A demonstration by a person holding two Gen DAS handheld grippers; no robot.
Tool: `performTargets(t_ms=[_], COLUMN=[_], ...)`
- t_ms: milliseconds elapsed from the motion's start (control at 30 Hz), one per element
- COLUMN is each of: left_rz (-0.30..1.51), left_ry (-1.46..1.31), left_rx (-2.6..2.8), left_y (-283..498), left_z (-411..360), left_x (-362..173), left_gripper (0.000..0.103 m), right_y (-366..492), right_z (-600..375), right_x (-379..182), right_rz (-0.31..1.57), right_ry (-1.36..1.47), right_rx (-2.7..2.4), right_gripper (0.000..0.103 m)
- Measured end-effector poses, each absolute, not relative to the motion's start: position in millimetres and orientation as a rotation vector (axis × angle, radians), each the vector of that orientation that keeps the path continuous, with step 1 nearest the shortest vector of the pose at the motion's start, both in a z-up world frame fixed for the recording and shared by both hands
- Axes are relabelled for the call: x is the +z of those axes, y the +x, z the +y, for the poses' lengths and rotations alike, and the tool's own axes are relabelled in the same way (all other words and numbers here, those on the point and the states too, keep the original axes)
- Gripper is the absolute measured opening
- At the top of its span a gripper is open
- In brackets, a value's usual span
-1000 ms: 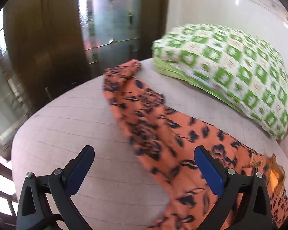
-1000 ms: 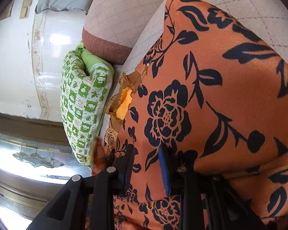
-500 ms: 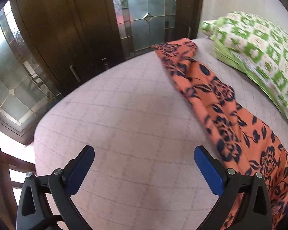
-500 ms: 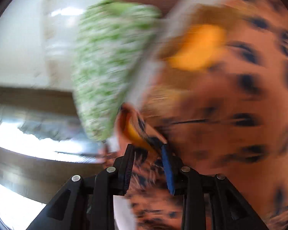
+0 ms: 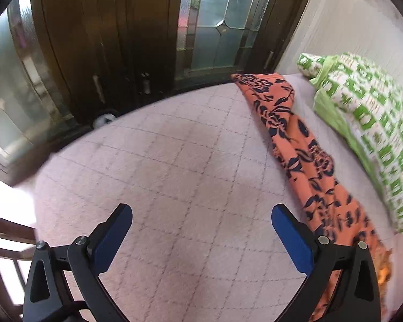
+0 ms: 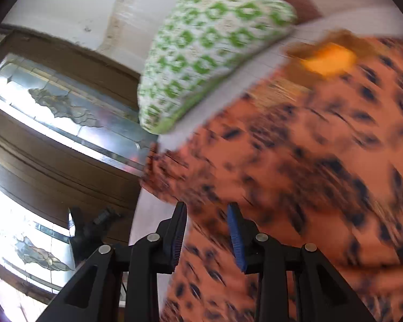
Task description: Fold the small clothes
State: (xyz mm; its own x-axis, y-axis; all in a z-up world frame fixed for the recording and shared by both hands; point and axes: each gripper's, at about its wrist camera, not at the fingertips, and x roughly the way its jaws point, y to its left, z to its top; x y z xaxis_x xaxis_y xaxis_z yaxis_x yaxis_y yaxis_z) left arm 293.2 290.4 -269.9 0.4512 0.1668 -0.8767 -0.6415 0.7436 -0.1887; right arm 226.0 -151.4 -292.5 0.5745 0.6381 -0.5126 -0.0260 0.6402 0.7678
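Observation:
An orange garment with dark blue flowers (image 5: 287,123) lies as a long crumpled strip along the right of the pink quilted mattress (image 5: 174,161), beside the pillow. My left gripper (image 5: 201,212) hangs open over bare mattress to the left of the strip, with nothing between its blue pads. In the right wrist view the same garment (image 6: 322,161) fills the right half, blurred by motion, with a yellow patch (image 6: 327,57) at its far end. My right gripper (image 6: 207,209) stands with its jaws a narrow gap apart and a bunch of the orange cloth drawn in between them.
A green and white patterned pillow (image 5: 368,112) lies along the wall side of the bed (image 6: 215,40). Dark wooden doors with leaded glass (image 5: 121,40) stand past the mattress edge. A wooden chair rail (image 5: 2,241) shows at the lower left.
The left gripper has swung left off the garment and now hangs over bare mattress. The right gripper has risen and rolled with the cloth, so the pillow and doors have turned in its view.

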Motion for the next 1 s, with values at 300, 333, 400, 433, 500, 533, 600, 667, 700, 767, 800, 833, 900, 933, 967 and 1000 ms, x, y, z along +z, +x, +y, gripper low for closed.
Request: performTargets(t_ms=[300,333,400,433,500,533,600,667,700,767,800,833,900,933,967,1000], left_rz=[0.882,0.881,0.903,0.911,0.906,0.928,0.921,0.919,0.946,0.958,0.945,0.933,0.901,0.883,0.875,0.862], left_ry=[-0.882,-0.910,-0.922,-0.908,-0.819,-0.768,-0.732,-0.718,-0.728,-0.660,-0.621,-0.599,-0.566,-0.528,-0.501,-0.451], left_rx=[0.425,0.401,0.376,0.384,0.412,0.399,0.401,0.346,0.285,0.297,0.293,0.288,0.258,0.229,0.213,0.179], left_y=[338.1,352.0,383.4,394.6,414.6,428.7,440.0,447.4,452.3,455.5,454.9,453.5,448.5,444.0,441.2,436.0], left_z=[327.3,329.2,332.0,332.9,330.1,327.5,324.9,322.2,319.8,310.9,305.6,301.1,289.0,276.0,266.4,248.2], left_x=[-290.7,-295.0,-305.0,-307.7,-305.8,-306.1,-305.2,-304.6,-307.3,-299.6,-292.0,-284.6,-265.1,-249.6,-240.7,-224.3], left_gripper=[0.103,0.103,0.103,0.103,0.102,0.102,0.085,0.027,0.010,0.010,0.009,0.009,0.009,0.009,0.009,0.009], right_y=[206.5,209.1,214.4,216.7,222.8,224.4,226.7,227.5,228.0,227.7,227.1,226.2,224.0,222.4,220.0,217.6], right_z=[-180.3,-179.7,-177.7,-179.5,-183.0,-186.1,-191.1,-194.5,-196.6,-203.6,-207.9,-212.3,-222.3,-228.3,-236.5,-244.3], right_x=[-316.8,-316.2,-315.5,-317.5,-321.7,-323.4,-324.6,-323.6,-323.1,-323.4,-323.2,-322.4,-318.4,-315.5,-311.7,-308.1], right_rz=[0.888,0.888,0.894,0.898,0.905,0.906,0.901,0.889,0.884,0.874,0.867,0.857,0.834,0.816,0.792,0.771], right_ry=[0.825,0.789,0.742,0.739,0.781,0.810,0.835,0.829,0.831,0.853,0.866,0.877,0.896,0.905,0.918,0.929], right_rx=[0.405,0.401,0.389,0.387,0.386,0.393,0.396,0.377,0.366,0.345,0.332,0.320,0.295,0.279,0.260,0.241], right_gripper=[0.035,0.035,0.035,0.035,0.035,0.035,0.035,0.035,0.035,0.035,0.035,0.035,0.035,0.035,0.035,0.035])
